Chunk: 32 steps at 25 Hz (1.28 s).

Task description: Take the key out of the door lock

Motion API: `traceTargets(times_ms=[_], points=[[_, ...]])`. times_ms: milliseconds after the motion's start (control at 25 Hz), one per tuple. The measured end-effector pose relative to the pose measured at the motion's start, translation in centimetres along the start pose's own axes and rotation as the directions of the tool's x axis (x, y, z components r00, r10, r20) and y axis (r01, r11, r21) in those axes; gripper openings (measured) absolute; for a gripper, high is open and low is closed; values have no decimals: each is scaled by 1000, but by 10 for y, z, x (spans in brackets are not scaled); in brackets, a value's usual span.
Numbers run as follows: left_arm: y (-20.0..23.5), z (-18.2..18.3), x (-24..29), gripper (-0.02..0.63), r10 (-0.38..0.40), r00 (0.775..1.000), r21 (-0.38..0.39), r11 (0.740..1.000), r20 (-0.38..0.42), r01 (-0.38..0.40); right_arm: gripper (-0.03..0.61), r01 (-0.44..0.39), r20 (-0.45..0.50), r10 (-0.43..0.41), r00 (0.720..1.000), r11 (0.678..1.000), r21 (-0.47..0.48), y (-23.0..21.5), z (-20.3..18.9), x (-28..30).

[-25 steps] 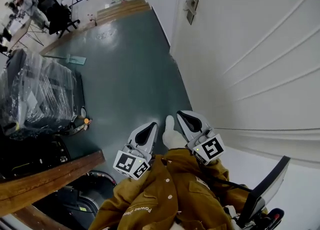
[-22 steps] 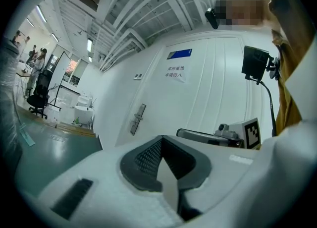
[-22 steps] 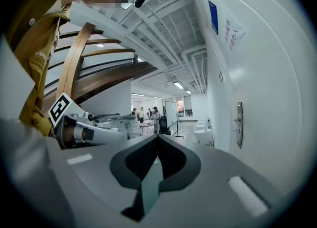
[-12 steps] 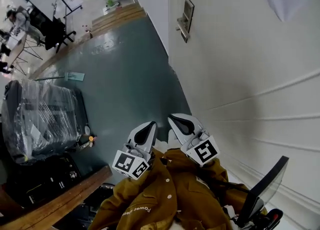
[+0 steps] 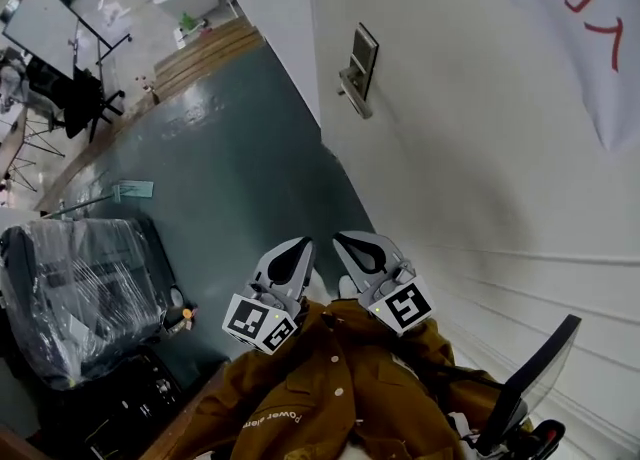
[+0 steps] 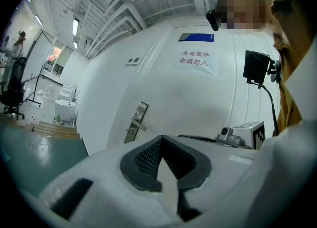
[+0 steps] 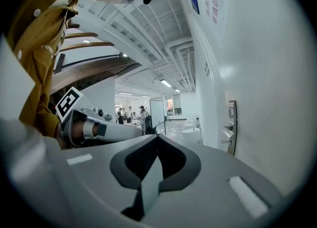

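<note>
- Left tool [image 5: 292,260] and right tool [image 5: 358,248] are both closed tight, empty, parked by the jacket [image 5: 330,398].
- Door lock [image 5: 357,70] is well apart, so the person's likely just walking up; key's too small to see.

Two grippers [image 5: 303,245] [image 5: 341,239], one door lock [image 5: 356,70] (lever-handled)

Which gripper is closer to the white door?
The right gripper, right beside the white door. The left gripper is farther out, over the green floor.
</note>
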State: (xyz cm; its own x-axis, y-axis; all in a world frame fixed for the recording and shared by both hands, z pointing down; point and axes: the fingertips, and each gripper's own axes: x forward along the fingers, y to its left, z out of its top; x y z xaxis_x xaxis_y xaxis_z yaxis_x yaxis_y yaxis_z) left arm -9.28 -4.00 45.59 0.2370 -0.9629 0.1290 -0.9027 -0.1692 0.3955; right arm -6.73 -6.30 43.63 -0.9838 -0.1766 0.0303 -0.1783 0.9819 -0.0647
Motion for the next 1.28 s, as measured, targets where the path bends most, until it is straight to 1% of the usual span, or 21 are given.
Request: traceTargets(times_ms=[80, 200, 400, 560, 720, 840, 1080, 1200, 1280], points=[[19, 11, 11, -3, -25, 1000, 1, 1000, -9, 25, 6, 25, -6, -25, 1000, 1000, 9, -13, 1, 22], [50, 27, 23, -3, -55, 998, -3, 998, -17, 55, 6, 58, 12, -58, 998, 998, 3, -28, 8, 57], [98, 49, 28, -3, -103, 994, -7, 995, -21, 103, 6, 124, 8, -124, 992, 992, 7, -43, 12, 106], [126, 58, 37, -3, -127, 992, -14, 992, -19, 127, 6, 163, 4, -163, 987, 987, 4, -56, 16, 130], [139, 65, 51, -3, -143, 990, -51, 988, -8, 143, 6, 175, -3, -175, 985, 984, -14, -62, 23, 140], [142, 65, 68, -3, -164, 986, -90, 982, -1, 164, 6, 179, 2, -179, 984, 984, -25, -71, 28, 141], [155, 56, 103, -3, -178, 984, -149, 973, 0, 176, 6, 203, -1, -203, 979, 979, -26, -82, 32, 136], [165, 49, 128, -3, -198, 980, -248, 949, 18, 196, 6, 223, 2, -223, 975, 974, -36, -89, 32, 128], [173, 46, 148, -3, -224, 974, -329, 918, 38, 224, 6, 237, 15, -237, 971, 971, -40, -94, 35, 123]])
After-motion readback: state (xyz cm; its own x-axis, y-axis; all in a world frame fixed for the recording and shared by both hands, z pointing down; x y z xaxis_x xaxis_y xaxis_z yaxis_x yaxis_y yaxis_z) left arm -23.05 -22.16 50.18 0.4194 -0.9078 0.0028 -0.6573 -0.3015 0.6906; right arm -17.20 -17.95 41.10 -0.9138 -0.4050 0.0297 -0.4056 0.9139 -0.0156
